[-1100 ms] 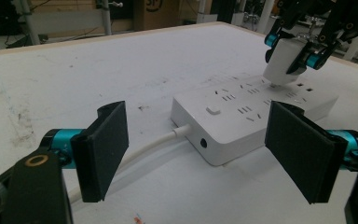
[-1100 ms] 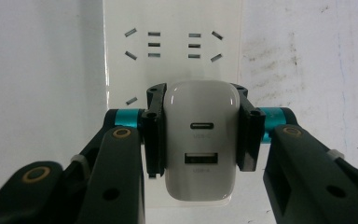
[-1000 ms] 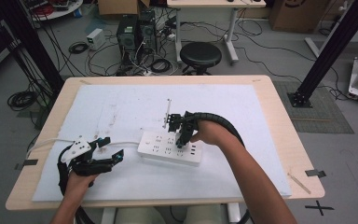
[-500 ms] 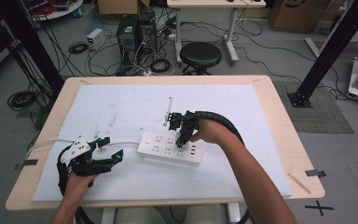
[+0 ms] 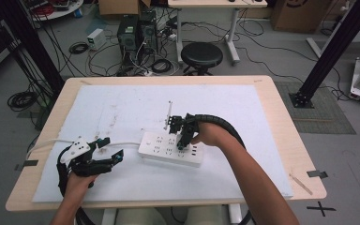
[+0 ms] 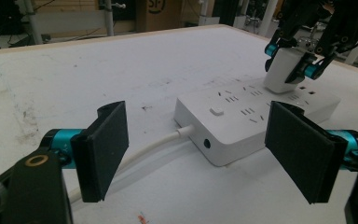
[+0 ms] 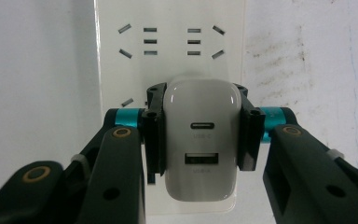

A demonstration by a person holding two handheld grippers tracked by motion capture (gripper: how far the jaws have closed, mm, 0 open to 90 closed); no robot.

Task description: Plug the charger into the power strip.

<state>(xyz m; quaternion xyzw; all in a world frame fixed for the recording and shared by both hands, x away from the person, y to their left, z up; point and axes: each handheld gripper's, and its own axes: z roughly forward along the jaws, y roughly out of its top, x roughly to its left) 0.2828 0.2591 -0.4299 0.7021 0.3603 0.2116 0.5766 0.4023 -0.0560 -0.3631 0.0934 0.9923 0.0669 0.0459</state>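
Note:
A white power strip (image 5: 168, 149) lies on the white mat in the middle of the table, its cable (image 5: 56, 142) running off to the left. My right gripper (image 5: 182, 143) points down at the strip and is shut on a white USB charger (image 7: 201, 140), both pads pressed on its sides; the charger stands on the strip (image 7: 168, 51). In the left gripper view the charger (image 6: 283, 71) sits upright at the strip's far end (image 6: 261, 116). My left gripper (image 5: 107, 155) rests on the mat left of the strip, open, with nothing between its pads (image 6: 103, 144).
The white mat (image 5: 122, 108) covers most of the wooden table (image 5: 286, 140). A thin light stick (image 5: 168, 115) lies behind the strip. Beyond the table's far edge stand a black stool (image 5: 201, 55), computer boxes and floor cables.

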